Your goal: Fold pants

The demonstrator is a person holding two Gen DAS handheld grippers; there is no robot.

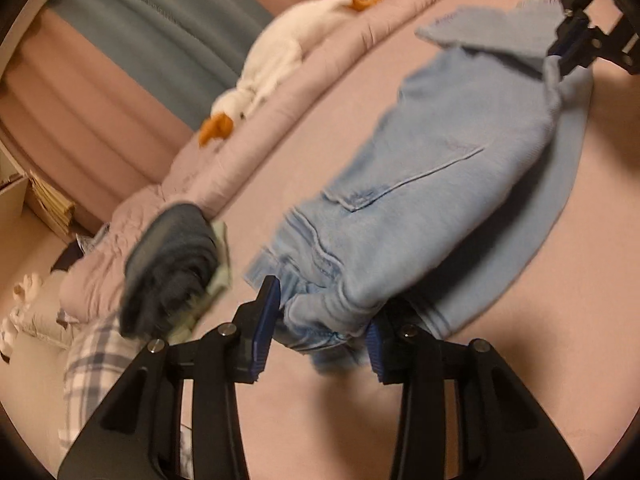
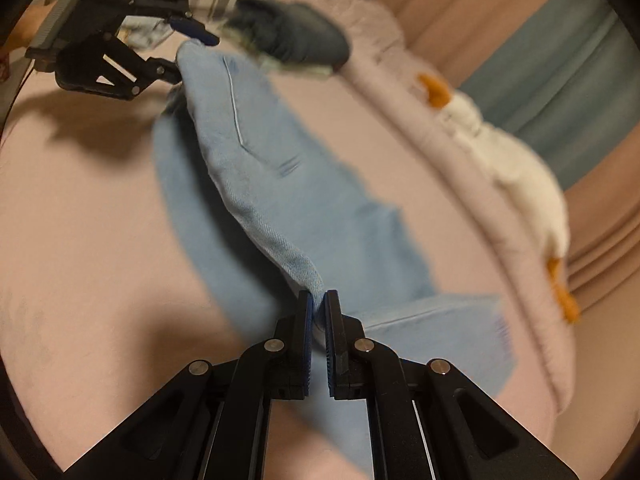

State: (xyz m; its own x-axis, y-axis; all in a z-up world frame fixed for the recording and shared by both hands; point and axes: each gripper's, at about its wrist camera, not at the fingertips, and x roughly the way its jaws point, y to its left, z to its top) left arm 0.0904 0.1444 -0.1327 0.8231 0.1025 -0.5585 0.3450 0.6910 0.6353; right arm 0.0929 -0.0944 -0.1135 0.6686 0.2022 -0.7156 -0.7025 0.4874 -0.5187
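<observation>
Seen from the left wrist camera, light-blue denim pants [image 1: 440, 184] are held lifted over a pink bed sheet [image 1: 560, 360], one layer raised and another lying flat beneath. The waistband end is bunched between the pads of the left gripper [image 1: 320, 320], whose jaws stand spread around the thick cloth and press on it from both sides. At the far upper right, the right gripper [image 1: 568, 54] is seen clamped on the leg end. A dark folded garment [image 1: 172, 272] lies just beside the waistband, near a plaid cloth [image 1: 96, 360], and a white plush goose [image 1: 280, 52] rests on the rolled pink quilt [image 1: 248, 120] along the bed's edge.

From the right wrist camera, the right gripper [image 2: 318, 336] is shown with its jaws pressed nearly together, a thin fold of the pants [image 2: 280, 184] pinched between them. The cloth is stretched away toward the left gripper [image 2: 176, 50], where the waistband is gripped at the far end. The frayed hem [image 2: 496, 332] lies on the sheet to the right.

Risk is judged to lie with the left hold: the bulky waistband could slip from the wide-set pads if tension is increased, and the fold would be dropped crooked. The raised layer could also be dragged onto the dark garment [image 2: 288, 40] close by.
</observation>
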